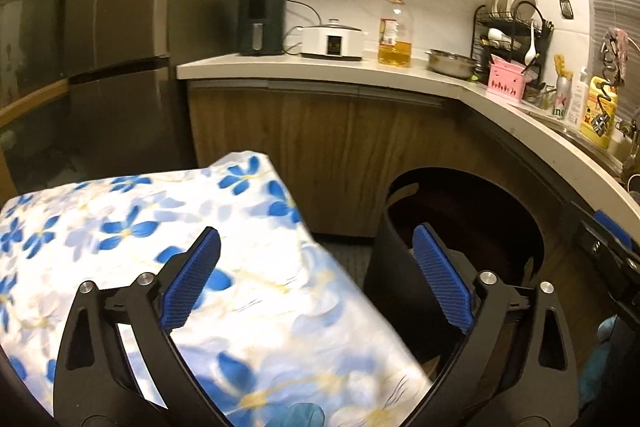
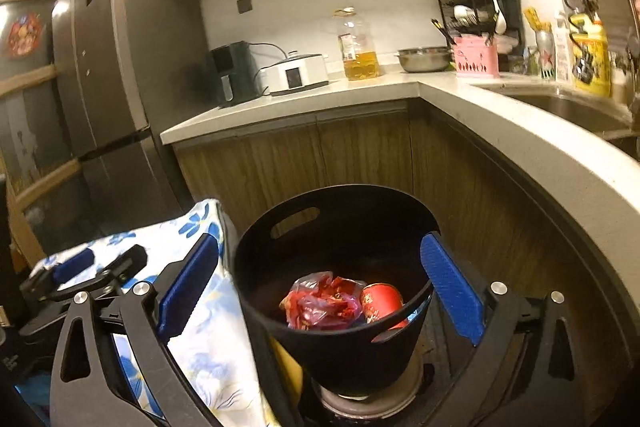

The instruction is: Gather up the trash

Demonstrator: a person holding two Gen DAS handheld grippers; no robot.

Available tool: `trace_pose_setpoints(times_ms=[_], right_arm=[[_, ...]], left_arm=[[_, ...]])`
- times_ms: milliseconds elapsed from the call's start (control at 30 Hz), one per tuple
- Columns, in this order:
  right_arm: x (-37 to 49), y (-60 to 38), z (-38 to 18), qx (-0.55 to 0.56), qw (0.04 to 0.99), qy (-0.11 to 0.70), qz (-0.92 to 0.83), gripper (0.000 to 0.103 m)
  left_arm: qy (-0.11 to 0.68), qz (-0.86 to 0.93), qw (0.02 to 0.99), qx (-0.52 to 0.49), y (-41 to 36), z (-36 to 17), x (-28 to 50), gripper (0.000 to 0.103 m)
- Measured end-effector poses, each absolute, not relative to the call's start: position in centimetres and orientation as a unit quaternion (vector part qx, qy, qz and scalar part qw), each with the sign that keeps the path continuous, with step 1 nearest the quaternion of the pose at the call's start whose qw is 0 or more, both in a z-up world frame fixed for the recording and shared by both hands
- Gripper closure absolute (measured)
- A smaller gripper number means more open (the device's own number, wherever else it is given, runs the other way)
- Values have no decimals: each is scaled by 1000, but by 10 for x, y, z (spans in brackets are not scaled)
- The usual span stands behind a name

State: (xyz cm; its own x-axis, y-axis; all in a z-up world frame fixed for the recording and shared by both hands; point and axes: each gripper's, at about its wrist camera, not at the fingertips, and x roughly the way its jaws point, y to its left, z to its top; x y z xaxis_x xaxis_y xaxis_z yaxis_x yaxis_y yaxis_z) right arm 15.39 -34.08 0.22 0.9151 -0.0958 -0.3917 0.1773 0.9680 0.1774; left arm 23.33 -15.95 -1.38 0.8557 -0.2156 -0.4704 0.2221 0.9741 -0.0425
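Note:
A black round bin (image 2: 340, 227) stands on the floor by the wooden cabinets. Inside it lie a crumpled red plastic wrapper (image 2: 320, 301) and a red can (image 2: 380, 303). My right gripper (image 2: 320, 279) is open and empty, hovering just above the bin, its blue fingers on either side of it. My left gripper (image 1: 316, 275) is open and empty, over the edge of a table covered with a blue-flowered cloth (image 1: 160, 247). The bin (image 1: 472, 227) is to its right in the left wrist view. The left gripper also shows in the right wrist view (image 2: 92, 267) at the left.
An L-shaped white counter (image 2: 520, 131) holds an air fryer (image 1: 262, 25), a white cooker (image 1: 332, 43), an oil bottle (image 1: 395, 35), a steel bowl (image 1: 450, 63), a dish rack (image 1: 512, 31) and a pink box (image 1: 505, 79). A grey fridge (image 2: 108, 59) stands left.

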Motion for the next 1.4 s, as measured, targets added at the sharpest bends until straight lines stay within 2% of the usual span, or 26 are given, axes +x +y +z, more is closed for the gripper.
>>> trace_pose_setpoints(times_ms=[733,1400], right_arm=[[59,-241,27,46,978,178,-94,6],[6,-182,39,13,984,161,-74,6]], left_arm=[[221,-36,975,-9,-46,6,108,6],[203,-22,979,-17,-7,19,46,6]])
